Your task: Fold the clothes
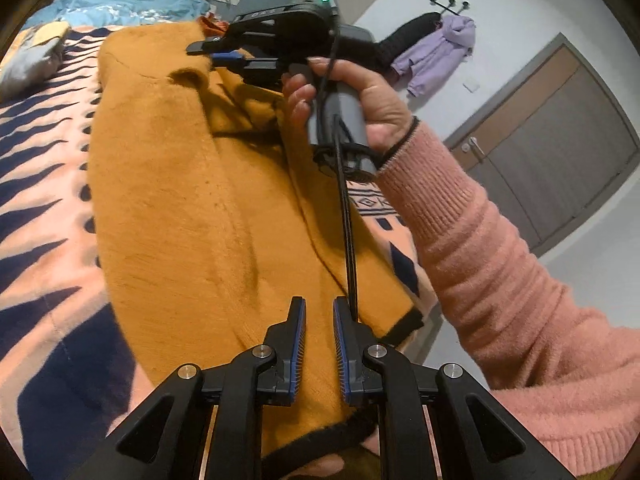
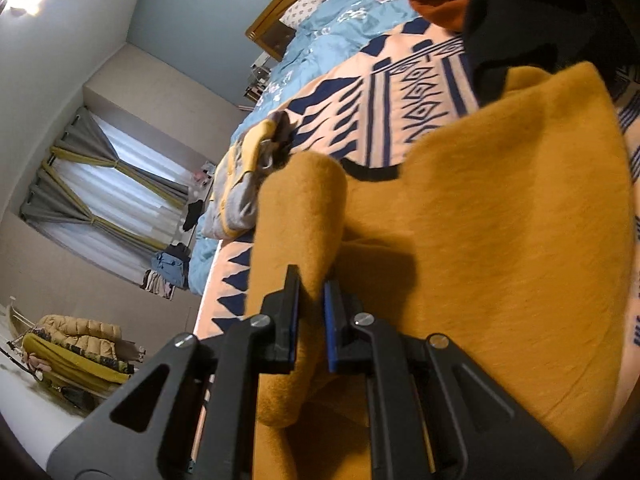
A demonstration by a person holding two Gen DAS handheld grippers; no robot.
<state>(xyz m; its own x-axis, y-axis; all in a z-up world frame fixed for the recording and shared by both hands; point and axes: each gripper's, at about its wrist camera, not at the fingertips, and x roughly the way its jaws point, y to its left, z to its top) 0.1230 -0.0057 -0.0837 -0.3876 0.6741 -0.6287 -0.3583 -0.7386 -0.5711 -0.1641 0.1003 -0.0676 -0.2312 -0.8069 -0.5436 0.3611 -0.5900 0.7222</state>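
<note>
A mustard-yellow fuzzy garment (image 1: 188,208) with black trim lies spread on the patterned bed. My left gripper (image 1: 319,308) hovers over its near edge with a narrow gap between the jaws and nothing between them. My right gripper (image 2: 311,284) is shut on a thick fold of the garment (image 2: 480,240), which bulges out ahead of the fingers. In the left wrist view the right gripper (image 1: 214,51) is held by a hand in a pink sleeve over the garment's far end.
The bed has a pink and navy blanket (image 1: 36,208) and a blue quilt (image 1: 120,8) at the head. Folded clothes (image 2: 240,184) lie on the bed. A rust and black garment (image 2: 472,4) lies beyond. A door (image 1: 560,140) and coat hooks (image 1: 440,48) are at right.
</note>
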